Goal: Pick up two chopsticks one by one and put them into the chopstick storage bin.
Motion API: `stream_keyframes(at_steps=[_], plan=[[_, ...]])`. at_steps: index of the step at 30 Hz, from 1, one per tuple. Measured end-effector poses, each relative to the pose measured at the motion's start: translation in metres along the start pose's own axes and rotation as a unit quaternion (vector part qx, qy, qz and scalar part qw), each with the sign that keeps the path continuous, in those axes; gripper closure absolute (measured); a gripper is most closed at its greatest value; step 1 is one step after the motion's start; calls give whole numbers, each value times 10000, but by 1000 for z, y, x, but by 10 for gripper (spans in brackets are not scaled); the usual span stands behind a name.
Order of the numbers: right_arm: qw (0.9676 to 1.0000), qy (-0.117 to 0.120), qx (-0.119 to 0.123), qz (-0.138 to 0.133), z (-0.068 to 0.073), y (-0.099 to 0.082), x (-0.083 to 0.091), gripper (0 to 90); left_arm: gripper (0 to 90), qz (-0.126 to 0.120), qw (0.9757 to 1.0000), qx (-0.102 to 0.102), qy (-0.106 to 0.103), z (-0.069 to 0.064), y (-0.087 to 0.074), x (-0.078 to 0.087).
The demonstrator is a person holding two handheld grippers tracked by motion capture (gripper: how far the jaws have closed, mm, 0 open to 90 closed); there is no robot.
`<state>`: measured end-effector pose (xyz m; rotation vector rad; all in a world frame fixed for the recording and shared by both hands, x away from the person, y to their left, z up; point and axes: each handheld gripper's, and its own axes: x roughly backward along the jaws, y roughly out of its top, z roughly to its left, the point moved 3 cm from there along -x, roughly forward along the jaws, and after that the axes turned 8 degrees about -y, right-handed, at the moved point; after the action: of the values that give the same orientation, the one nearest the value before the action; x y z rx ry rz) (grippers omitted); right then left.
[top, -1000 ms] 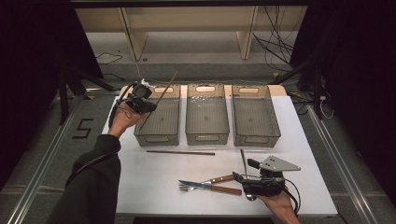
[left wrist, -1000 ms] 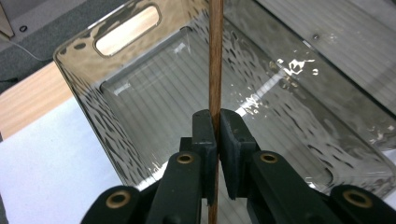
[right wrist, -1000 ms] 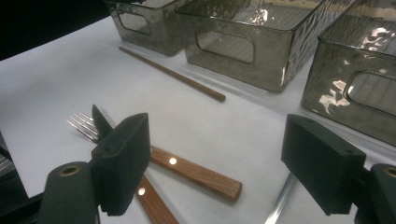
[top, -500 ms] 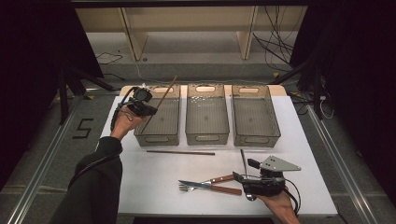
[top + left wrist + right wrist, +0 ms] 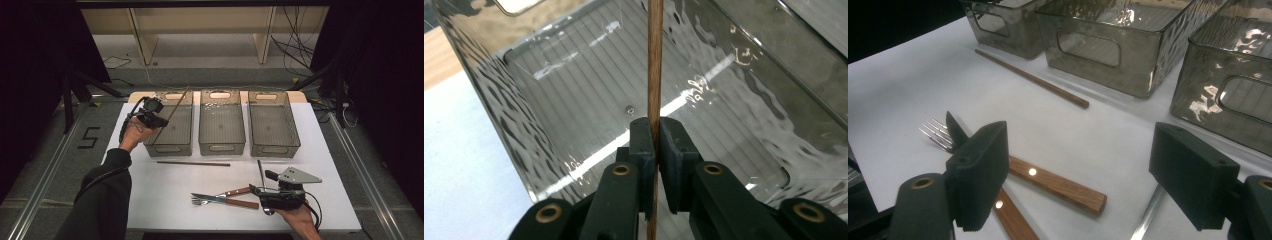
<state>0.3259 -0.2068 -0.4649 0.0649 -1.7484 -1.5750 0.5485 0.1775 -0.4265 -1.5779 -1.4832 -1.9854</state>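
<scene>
Chopstick over the left bin

My left gripper [image 5: 655,137] clamped a chopstick [image 5: 654,65], slanted above the left bin [image 5: 170,142]. My right gripper [image 5: 1083,175] sat wide apart over the knife [image 5: 1058,185], near that bin's row.

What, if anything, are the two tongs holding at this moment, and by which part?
The left tongs clamp a wooden chopstick partway along its shaft, over the left bin. The right tongs stand open, holding nothing.

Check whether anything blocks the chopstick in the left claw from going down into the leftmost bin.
Nothing visible does. The left claw is shut on the chopstick, which hangs over the open leftmost bin. The bin's ribbed floor under it looks bare, and the second chopstick lies outside on the table.
</scene>
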Motion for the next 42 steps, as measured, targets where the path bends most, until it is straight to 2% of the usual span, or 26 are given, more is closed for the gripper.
stream_keyframes(at_steps=[3,5,10,16,22,25,28,32,35,40,41,42], plan=[[10000,-1,4,-18,0,0,0,246,832,98,9999,29,22,0,-1,-3],[10000,0,0,-12,0,0,0,245,799,49,9999,98,22,0,0,-3],[10000,-3,-15,-6,-1,0,0,245,734,-25,9999,112,124,0,2,2],[10000,-1,-5,-9,0,0,0,245,607,-117,9998,-118,62,-12,11,15],[10000,-4,-8,-6,-1,0,0,246,428,-186,9993,-335,-28,-28,17,29],[10000,-5,-2,-7,-1,0,0,246,366,-182,9989,-418,-130,-36,17,33],[10000,-5,-3,-11,0,0,0,246,323,-122,9980,-537,-319,-45,16,36],[10000,-8,-10,-1,0,0,0,246,287,-18,9953,-807,-536,-59,12,39],[10000,-10,-10,5,0,0,0,246,266,125,9921,-1038,-687,-68,8,39],[10000,-17,-1,11,0,0,0,245,228,261,9845,-1395,-1031,-85,2,38],[10000,-18,-2,12,0,0,0,246,228,287,9824,-1485,-1095,-89,1,37],[10000,-19,-4,12,0,0,0,245,227,334,9792,-1639,-1146,-95,-1,37]])
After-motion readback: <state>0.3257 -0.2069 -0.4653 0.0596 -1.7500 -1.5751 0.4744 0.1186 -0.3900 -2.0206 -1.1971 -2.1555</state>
